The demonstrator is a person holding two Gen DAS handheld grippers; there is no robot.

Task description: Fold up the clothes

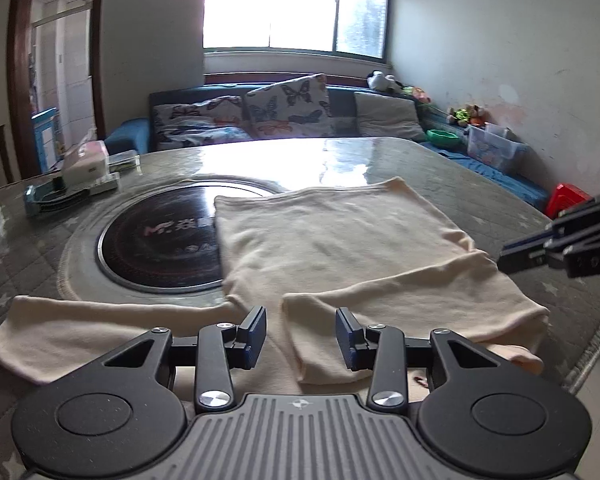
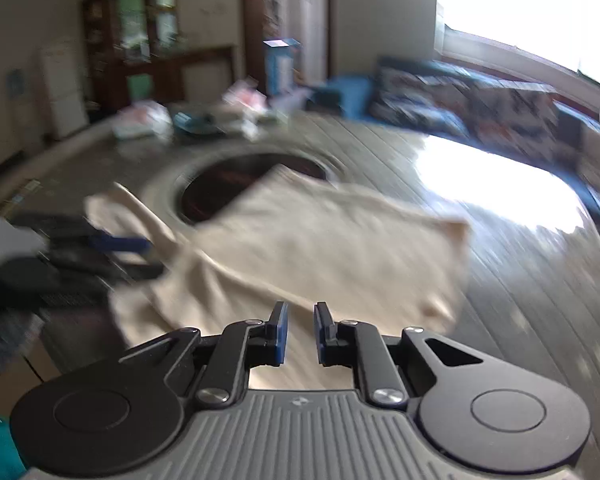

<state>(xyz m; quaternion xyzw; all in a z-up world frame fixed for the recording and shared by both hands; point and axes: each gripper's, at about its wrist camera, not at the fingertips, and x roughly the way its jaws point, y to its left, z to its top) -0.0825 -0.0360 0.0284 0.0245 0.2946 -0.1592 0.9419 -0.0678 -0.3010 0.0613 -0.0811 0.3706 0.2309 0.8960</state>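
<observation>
The cream garment [image 1: 340, 240] lies flat on the quilted table [image 1: 480, 168], partly covering the round black cooktop [image 1: 160, 240], while the left gripper [image 1: 301, 336] and right gripper [image 2: 301, 334] hover over it, jaws parted and empty.

Cream garment [image 1: 340, 240], grey star-quilted table cover [image 1: 480, 184], butterfly-print cushions [image 1: 288, 108], blue sofa [image 1: 128, 136].

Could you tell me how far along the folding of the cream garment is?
Partly done: the cream garment lies flat on the table, its right sleeve already folded over the body. Nothing is in hand: the left tongs are open above the cloth, and the right tongs stand slightly apart, holding nothing. Left to do: the left sleeve, still spread outward, and the final folds.
</observation>
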